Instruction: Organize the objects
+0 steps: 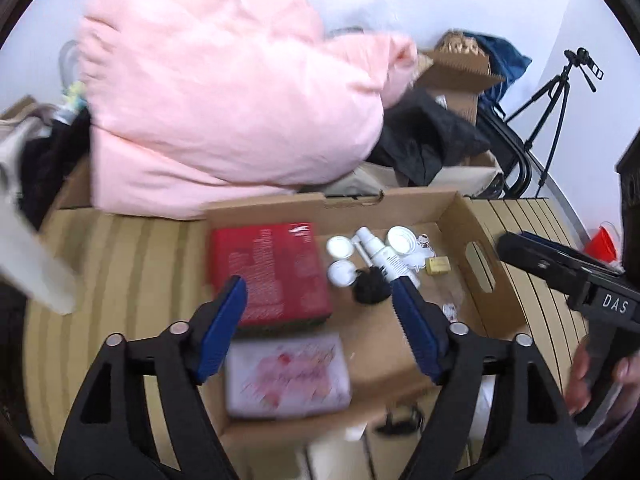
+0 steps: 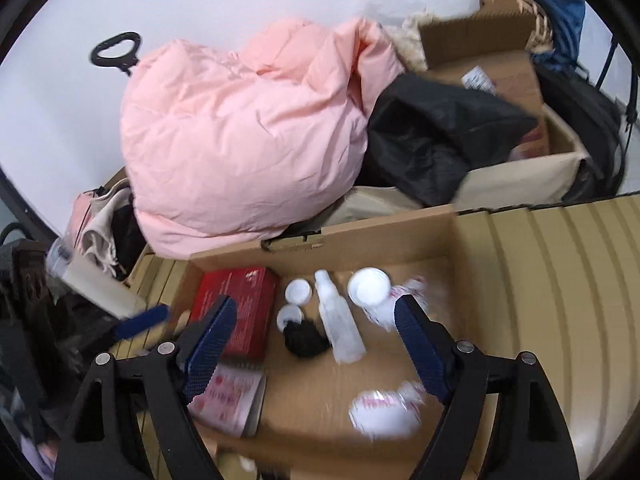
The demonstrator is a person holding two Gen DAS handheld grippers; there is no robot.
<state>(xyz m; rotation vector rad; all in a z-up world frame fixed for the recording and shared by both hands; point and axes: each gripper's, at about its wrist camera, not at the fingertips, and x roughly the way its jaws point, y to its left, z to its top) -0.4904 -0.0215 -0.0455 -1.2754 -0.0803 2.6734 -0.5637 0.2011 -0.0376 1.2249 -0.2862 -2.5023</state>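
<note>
Cardboard tray (image 1: 476, 248) on a ribbed tan surface (image 1: 120, 264), seen from both wrist cameras; it holds the small things being sorted. Along its left side lies a red box (image 1: 270, 272), and nearer the camera a white packet with a pink print (image 1: 286, 372), blurred in the left view. To the right of the red box are two round white lids (image 1: 340, 258), a clear spray bottle (image 1: 382, 256) lying on its side, a small black fuzzy lump (image 1: 370, 290) touching the bottle's near end, a white jar (image 1: 400, 240) and a small yellow block (image 1: 438, 266). In the right wrist view a white packet with red print (image 2: 384, 412) lies in the tray's near right part, too blurred to read. The left gripper (image 1: 318, 326) is above the tray with its blue-padded fingers (image 1: 224, 330) wide apart and nothing between them. The right gripper (image 2: 316, 352) is likewise spread wide over the tray's middle, empty; from the left view its black body appears at the right edge, held by a hand (image 1: 580, 376). Behind the tray a pink quilt (image 1: 224, 92) is heaped against the white wall, beside black clothing (image 1: 428, 140) and an open cardboard box (image 1: 456, 80). A tripod (image 1: 556, 108) stands in the far right corner
</note>
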